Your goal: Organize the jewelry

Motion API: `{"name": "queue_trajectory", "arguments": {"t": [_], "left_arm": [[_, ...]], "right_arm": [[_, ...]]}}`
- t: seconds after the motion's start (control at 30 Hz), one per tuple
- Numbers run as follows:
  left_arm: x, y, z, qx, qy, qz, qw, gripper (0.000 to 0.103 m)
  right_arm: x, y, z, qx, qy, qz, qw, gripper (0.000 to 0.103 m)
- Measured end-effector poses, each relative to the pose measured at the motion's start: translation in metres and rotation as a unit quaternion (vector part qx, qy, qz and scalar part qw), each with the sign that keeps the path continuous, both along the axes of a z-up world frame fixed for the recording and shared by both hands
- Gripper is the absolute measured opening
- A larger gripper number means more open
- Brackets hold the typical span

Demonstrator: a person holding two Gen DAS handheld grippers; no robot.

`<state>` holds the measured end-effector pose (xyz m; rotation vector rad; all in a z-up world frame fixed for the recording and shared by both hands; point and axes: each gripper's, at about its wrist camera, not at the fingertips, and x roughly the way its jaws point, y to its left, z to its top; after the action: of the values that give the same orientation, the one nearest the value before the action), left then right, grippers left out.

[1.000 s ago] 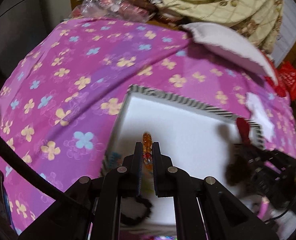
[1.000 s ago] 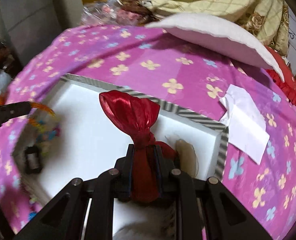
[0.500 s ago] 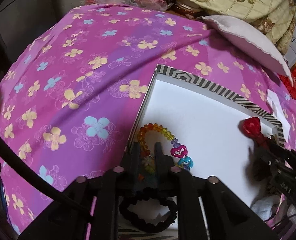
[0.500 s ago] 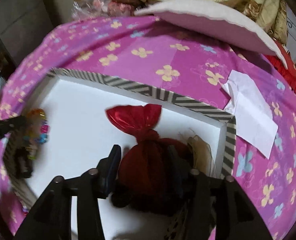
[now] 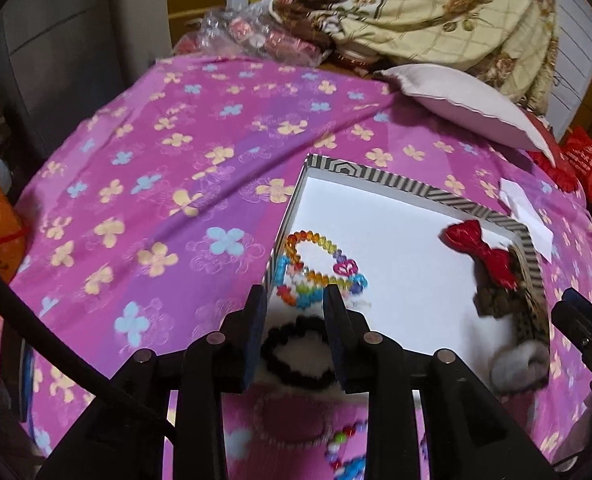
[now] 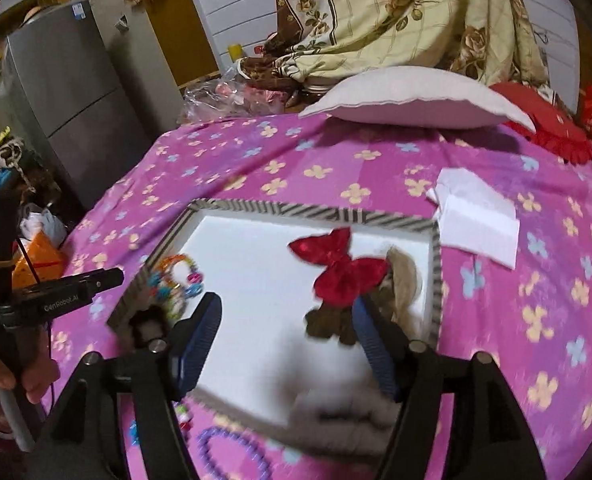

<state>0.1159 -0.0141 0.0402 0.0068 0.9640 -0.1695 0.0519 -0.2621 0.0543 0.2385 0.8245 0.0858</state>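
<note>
A white box with a striped rim [image 5: 391, 179] [image 6: 280, 210] lies on the pink flowered bedcover. In its left corner lies a colourful bead bracelet [image 5: 315, 268] [image 6: 176, 276], with a black bead bracelet [image 5: 296, 354] just nearer. A red bow [image 5: 483, 252] [image 6: 339, 268] lies at the right side of the box, beside a leopard-print hair piece [image 5: 507, 304] [image 6: 327, 322]. My left gripper [image 5: 294, 300] is open and empty, above the black bracelet. My right gripper [image 6: 288, 312] is open and empty, above the box's near side.
More bead bracelets [image 5: 347, 452] [image 6: 232, 452] lie on the cover in front of the box. White folded paper [image 6: 475, 220] lies to the box's right. A white pillow [image 6: 415, 96] and a blanket pile sit at the back. A grey cabinet [image 6: 64, 112] stands left.
My left gripper opened, left the colourful bracelet in the box and drew back. My right gripper opened wide, left the red bow in the box and pulled back.
</note>
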Motion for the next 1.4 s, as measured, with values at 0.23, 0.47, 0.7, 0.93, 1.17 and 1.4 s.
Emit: {"name": "queue_trajectory", "arguments": {"t": [0.23,0.47,0.7,0.93,1.17,1.4], "left_arm": [[-0.05,0.005,0.015,0.009,-0.035,-0.011,0.9993,0.048],[-0.09,0.01,0.016,0.011,-0.043,-0.012,0.9989,0.048],[-0.12,0.02,0.02,0.008,-0.054,-0.002,0.9985,0.048],[-0.144,0.026,0.023,0.008,-0.069,0.007,0.9976,0.048],[-0.157,0.028,0.024,0.008,-0.073,0.007,0.9973,0.048],[-0.164,0.028,0.022,0.012,-0.071,0.007,0.9974,0.048]], "right_arm": [[-0.047,0.019,0.008,-0.004,-0.015,0.008,1.0,0.071],[-0.094,0.04,0.014,-0.033,-0.044,0.015,0.998,0.071],[-0.118,0.048,0.004,-0.033,-0.017,0.002,0.999,0.072],[-0.137,0.054,0.003,-0.029,-0.007,-0.014,0.999,0.073],[-0.149,0.057,0.009,-0.026,-0.007,-0.019,0.999,0.076],[-0.154,0.063,0.012,-0.031,-0.007,-0.012,0.999,0.077]]}}
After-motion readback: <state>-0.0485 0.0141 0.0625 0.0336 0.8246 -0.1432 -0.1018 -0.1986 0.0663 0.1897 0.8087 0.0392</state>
